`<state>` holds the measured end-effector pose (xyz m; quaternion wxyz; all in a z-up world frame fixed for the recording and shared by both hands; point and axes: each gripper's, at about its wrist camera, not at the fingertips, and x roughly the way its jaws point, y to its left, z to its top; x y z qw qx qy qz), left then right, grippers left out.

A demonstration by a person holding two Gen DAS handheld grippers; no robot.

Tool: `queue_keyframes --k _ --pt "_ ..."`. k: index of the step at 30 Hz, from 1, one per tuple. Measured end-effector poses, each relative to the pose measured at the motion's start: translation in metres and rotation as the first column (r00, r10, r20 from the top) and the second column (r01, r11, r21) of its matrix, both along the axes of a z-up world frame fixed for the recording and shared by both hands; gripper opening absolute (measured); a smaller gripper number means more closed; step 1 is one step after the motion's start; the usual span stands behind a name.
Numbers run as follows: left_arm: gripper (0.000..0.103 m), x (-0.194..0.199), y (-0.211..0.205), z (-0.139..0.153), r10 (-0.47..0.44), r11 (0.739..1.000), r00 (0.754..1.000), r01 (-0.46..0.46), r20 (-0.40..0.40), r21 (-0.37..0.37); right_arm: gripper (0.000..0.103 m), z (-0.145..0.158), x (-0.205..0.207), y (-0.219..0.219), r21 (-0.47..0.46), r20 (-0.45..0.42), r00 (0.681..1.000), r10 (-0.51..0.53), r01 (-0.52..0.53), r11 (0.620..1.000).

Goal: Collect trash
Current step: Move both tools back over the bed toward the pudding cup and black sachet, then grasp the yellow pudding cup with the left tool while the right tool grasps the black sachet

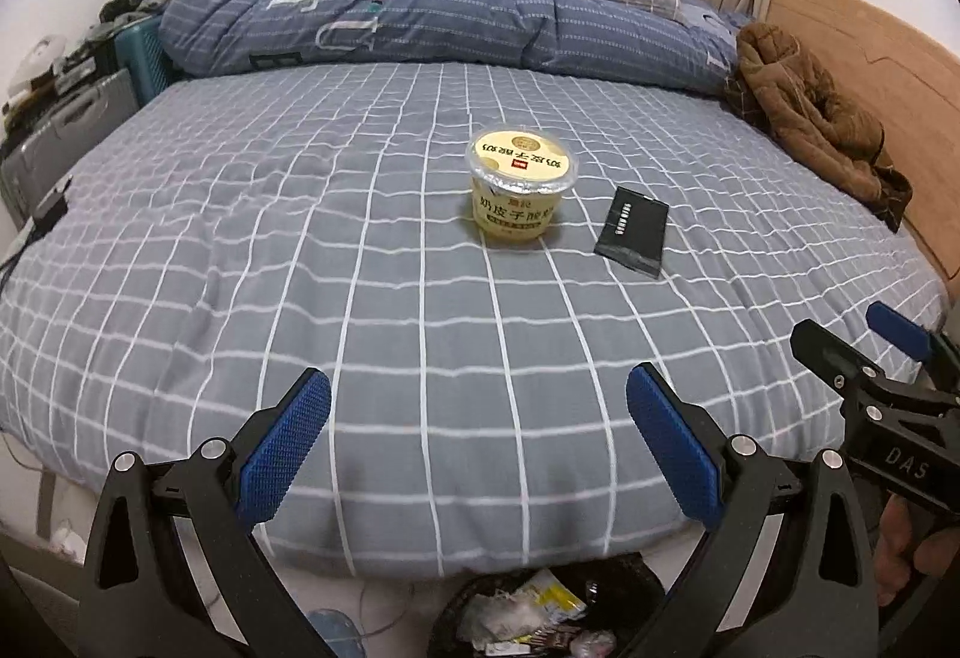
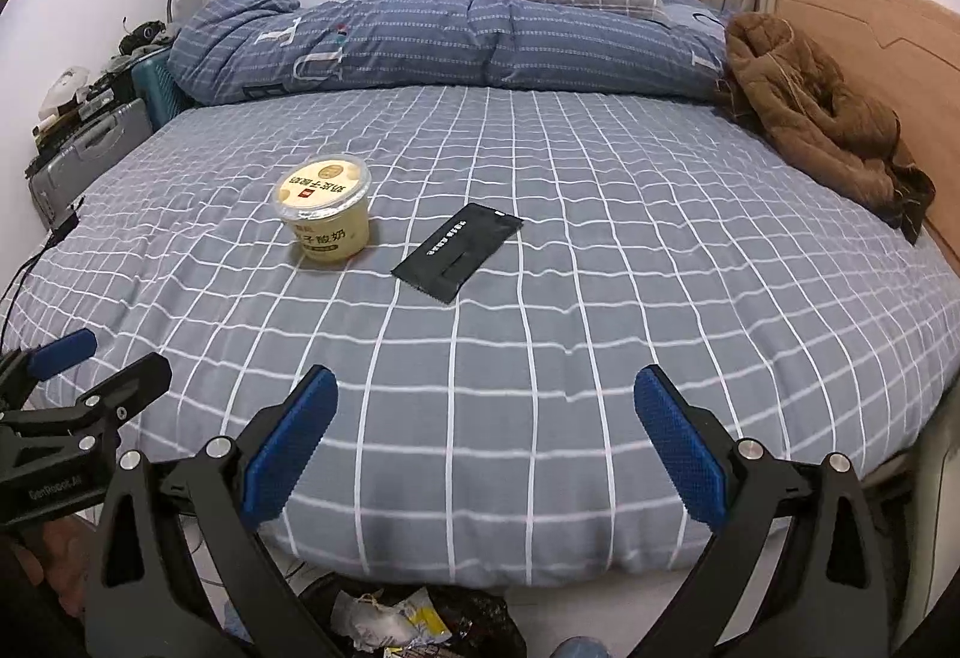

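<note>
Sitting on the checked bed (image 1: 420,310), one lidded yogurt cup (image 1: 521,187) stands near one black packet (image 1: 633,230). A bin (image 1: 534,616) below holds crumpled wrappers. Left gripper (image 1: 478,451) and right gripper (image 2: 486,448) both gape, empty.

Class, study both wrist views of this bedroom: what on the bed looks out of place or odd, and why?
Two items sit on the grey checked bedsheet that do not belong on a bed: an upright yellow lidded yogurt cup and, just beside it, a flat black plastic packet. Nothing looks spilled or damaged. A brown padded jacket also lies crumpled by the wooden headboard.
</note>
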<state>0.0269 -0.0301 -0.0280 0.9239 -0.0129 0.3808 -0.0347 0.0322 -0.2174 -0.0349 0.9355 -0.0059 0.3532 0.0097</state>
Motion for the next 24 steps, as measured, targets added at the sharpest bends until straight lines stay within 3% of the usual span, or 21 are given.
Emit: queue_keyframes --k 24 --pt "0.097 0.147 -0.020 -0.031 -0.024 0.999 0.998 0.026 -0.053 0.022 0.095 -0.020 0.129 -0.018 -0.006 -0.077 0.996 -0.055 0.054 0.998"
